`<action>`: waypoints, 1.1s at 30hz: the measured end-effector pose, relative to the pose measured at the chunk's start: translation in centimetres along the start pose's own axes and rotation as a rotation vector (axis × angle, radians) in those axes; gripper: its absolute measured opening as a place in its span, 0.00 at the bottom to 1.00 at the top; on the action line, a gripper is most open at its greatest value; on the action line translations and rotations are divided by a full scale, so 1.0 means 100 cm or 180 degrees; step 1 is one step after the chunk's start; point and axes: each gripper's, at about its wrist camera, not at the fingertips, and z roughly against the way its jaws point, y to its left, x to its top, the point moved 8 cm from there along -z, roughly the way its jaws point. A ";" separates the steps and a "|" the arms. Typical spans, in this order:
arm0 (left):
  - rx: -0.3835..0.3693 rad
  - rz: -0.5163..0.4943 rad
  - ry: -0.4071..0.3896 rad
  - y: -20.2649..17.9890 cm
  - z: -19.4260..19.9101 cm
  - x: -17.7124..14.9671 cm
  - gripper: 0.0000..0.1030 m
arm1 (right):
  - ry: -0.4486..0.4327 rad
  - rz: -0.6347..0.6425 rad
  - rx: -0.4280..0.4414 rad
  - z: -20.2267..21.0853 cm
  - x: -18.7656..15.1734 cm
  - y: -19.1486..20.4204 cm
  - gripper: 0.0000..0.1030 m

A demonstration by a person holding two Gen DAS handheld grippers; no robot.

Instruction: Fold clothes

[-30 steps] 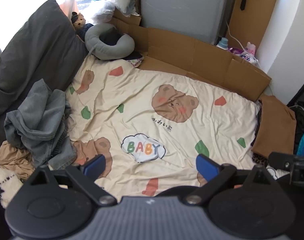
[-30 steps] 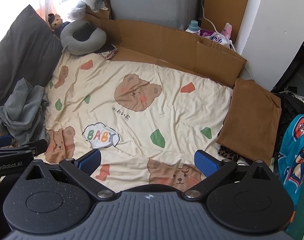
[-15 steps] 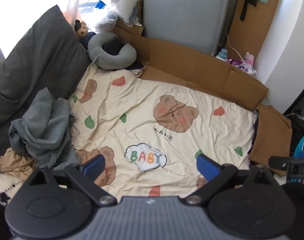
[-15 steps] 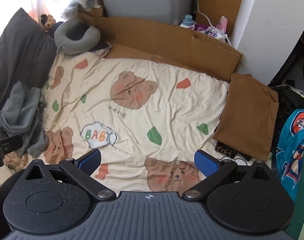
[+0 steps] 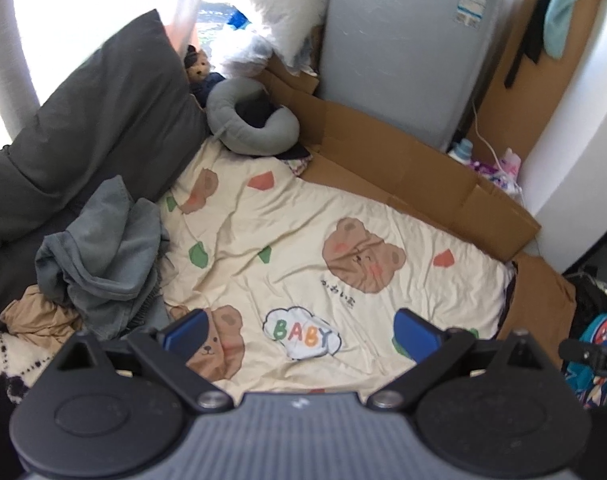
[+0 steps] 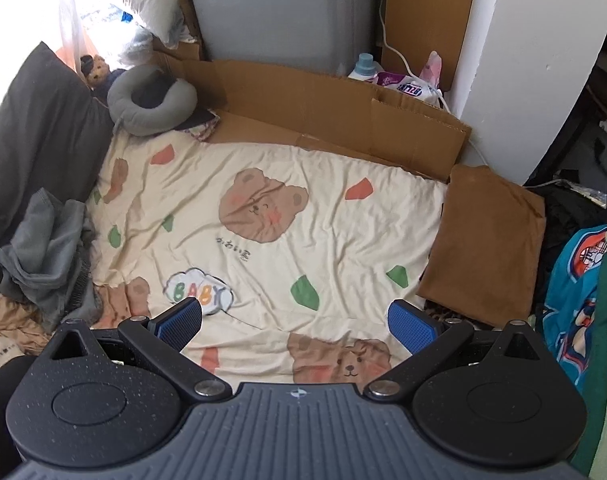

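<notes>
At far left, a crumpled heap is seen: a rumpled grey-green garment (image 5: 99, 256) piled over a tan crumpled cloth (image 5: 39, 314), with a white knit piece with dark dots (image 5: 7, 354) at the edge, all against the dark grey cushion (image 5: 83, 128). Nothing in the heap is folded.

The cream bear-print sheet (image 5: 303, 240) is spread as the work surface; no garment is laid out on it.

The left gripper (image 5: 299, 330) is held above the sheet's near edge with its blue pads spread wide and nothing between them. The right gripper (image 6: 295, 320) is likewise splayed and unloaded.

At right, a brown garment folded into a flat rectangle (image 6: 487, 240) lies just beside the sheet, over a leopard-print item (image 6: 443, 312) of which only an edge is shown.

Step judged: between garments. Any further fold calls for one piece to be picked from the left heap and spread flat on the sheet; whether the heap is meant to be worked cannot be settled.

Containers: the flattened brown cardboard (image 6: 335, 108) behind serves only as a wall; nothing is held in it.
</notes>
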 end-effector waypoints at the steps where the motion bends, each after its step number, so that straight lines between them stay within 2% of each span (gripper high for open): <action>1: 0.0024 -0.0019 -0.0017 0.002 0.002 0.002 0.97 | -0.0008 -0.0001 0.0007 0.001 0.001 -0.001 0.99; 15: 0.0175 0.0089 -0.0051 0.045 0.002 0.013 0.97 | -0.0088 -0.0147 0.0178 0.001 0.016 -0.008 0.99; 26: 0.0330 0.0167 -0.0062 0.085 -0.020 0.021 0.97 | -0.0072 -0.0076 0.0190 -0.031 0.040 0.000 0.99; 33: 0.0340 0.0251 -0.0045 0.108 -0.038 0.023 0.96 | -0.0017 -0.0084 0.0321 -0.058 0.055 0.008 0.99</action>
